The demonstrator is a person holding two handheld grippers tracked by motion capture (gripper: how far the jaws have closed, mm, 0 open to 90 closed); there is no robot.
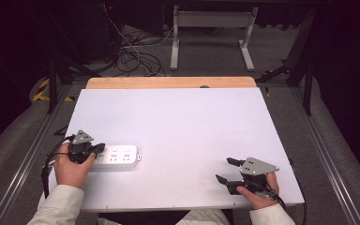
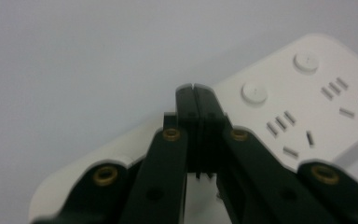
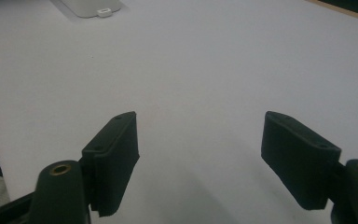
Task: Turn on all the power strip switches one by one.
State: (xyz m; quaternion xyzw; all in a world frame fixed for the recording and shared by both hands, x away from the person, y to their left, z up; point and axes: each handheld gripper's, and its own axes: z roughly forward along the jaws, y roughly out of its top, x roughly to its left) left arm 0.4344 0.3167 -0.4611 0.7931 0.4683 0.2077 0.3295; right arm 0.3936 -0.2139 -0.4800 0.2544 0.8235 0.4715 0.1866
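A white power strip (image 1: 117,157) lies flat near the table's front left, with two round buttons and socket slots on top. My left gripper (image 1: 101,147) is shut, its jaws pressed together with nothing between them, and the tips rest over the strip's left end. In the left gripper view the shut gripper (image 2: 196,88) sits just beside a round button on the power strip (image 2: 307,107). My right gripper (image 1: 225,169) stands open at the front right, low over bare table. The right gripper view has the open gripper (image 3: 200,140) and, far off, an end of the power strip (image 3: 91,7).
The white tabletop (image 1: 183,117) has a wooden strip (image 1: 168,83) along its far edge. Beyond it, cables (image 1: 131,56) lie on the dark floor beside a white table frame (image 1: 211,21). Metal rails run along both sides of the table.
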